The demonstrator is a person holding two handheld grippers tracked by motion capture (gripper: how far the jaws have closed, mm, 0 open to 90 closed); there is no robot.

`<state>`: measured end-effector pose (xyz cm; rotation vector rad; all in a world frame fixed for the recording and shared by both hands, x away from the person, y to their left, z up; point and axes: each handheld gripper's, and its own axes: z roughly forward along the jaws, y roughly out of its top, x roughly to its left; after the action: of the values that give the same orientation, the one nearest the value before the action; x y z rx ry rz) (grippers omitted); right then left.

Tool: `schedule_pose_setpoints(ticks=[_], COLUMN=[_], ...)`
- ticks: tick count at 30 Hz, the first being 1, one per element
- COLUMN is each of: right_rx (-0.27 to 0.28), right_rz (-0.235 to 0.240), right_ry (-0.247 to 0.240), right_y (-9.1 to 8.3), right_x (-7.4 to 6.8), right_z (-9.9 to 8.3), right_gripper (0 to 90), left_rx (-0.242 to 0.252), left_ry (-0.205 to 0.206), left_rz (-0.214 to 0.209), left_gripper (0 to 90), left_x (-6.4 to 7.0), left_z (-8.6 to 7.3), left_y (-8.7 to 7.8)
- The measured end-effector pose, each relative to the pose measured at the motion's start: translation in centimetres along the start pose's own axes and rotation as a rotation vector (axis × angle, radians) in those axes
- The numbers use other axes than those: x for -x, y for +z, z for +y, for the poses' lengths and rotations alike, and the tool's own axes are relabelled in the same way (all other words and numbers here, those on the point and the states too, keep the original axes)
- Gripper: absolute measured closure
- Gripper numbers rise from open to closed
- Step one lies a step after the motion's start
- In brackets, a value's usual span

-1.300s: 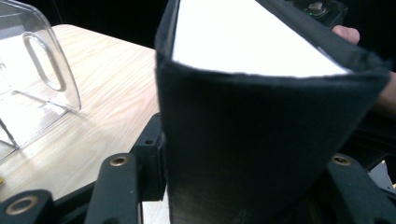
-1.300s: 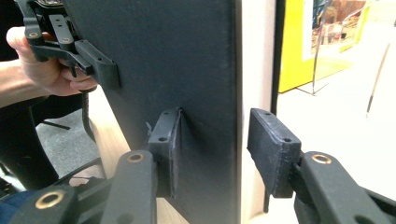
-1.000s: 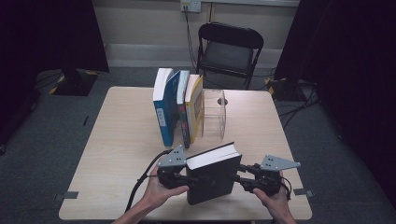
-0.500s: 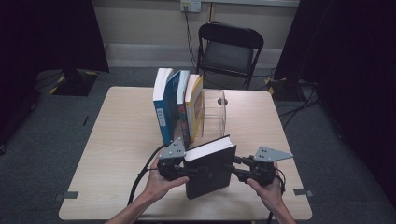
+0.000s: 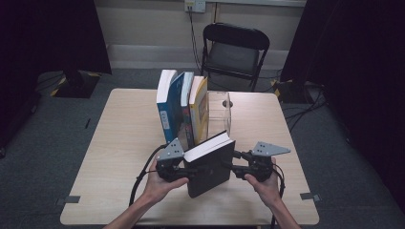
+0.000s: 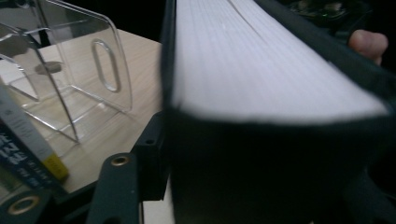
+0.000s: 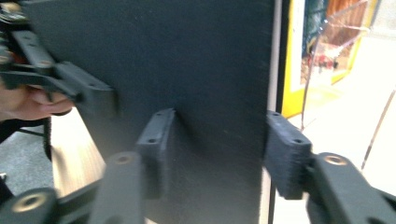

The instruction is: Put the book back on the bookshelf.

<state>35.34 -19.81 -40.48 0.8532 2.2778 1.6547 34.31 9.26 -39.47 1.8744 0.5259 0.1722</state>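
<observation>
1. The left gripper (image 5: pixel 177 168) grips the black book (image 5: pixel 210 164) at its near left side. In the left gripper view one finger (image 6: pixel 152 154) presses flat on the dark cover; the other is hidden behind the book. The jaws stand about as wide as the book is thick and look closed on it.

2. The right gripper (image 5: pixel 243 169) clamps the book's opposite edge. In the right gripper view one pad (image 7: pixel 156 144) lies on the cover and the other pad (image 7: pixel 286 154) sits against the far face, so the jaws are parted by the book's thickness and hold it between them.

3. The black book hangs between the two pairs of fingers, tilted, page block facing up and left, its lower corner close to the table (image 5: pixel 119 143); I cannot tell whether it touches.

4. Just beyond the fingers stands a row of upright books (image 5: pixel 184 109), the yellow book (image 5: pixel 199 109) at its right end.

5. Beside the yellow book, farther right, is a clear plastic bookend (image 5: pixel 219 112).

6. Step in hand, as I judge it: carrying the black book toward the row. The next move calls for turning it fully upright and sliding it into the gap between the yellow book and the bookend without knocking the leaning books.

7. Farthest off, a folding chair (image 5: pixel 234 52) stands behind the table.
</observation>
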Motion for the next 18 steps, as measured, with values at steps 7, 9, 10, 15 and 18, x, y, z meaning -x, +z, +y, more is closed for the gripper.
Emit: schedule_pose_setpoints(ticks=[7,9,10,15,18], right_rx=[0.015,0.019,0.019,0.008,0.008], right_rz=[-0.002,-0.004,-0.002,-0.001,0.002], right_ry=[0.013,0.02,0.022,0.022,0.025], right_y=[-0.5,-0.4,-0.3,0.1,0.1], right_x=[0.0,0.1,0.1,-0.1,-0.1], right_z=[-0.2,-0.3,-0.3,-0.4,-0.4], right_gripper=[44.4,44.0,42.8,38.4,38.2], left_rx=[0.001,0.001,-0.001,-0.012,-0.011], left_ry=[-0.003,-0.005,-0.004,0.025,0.037], left_rz=[-0.037,-0.04,-0.046,-0.065,-0.068], left_gripper=[43.4,43.3,43.1,47.4,47.9], left_x=[0.0,-0.2,-0.3,-0.6,-0.5], left_z=[-0.4,-0.5,-0.6,-1.1,-1.2], left_y=[-1.3,-1.9,-2.1,-3.3,-3.4])
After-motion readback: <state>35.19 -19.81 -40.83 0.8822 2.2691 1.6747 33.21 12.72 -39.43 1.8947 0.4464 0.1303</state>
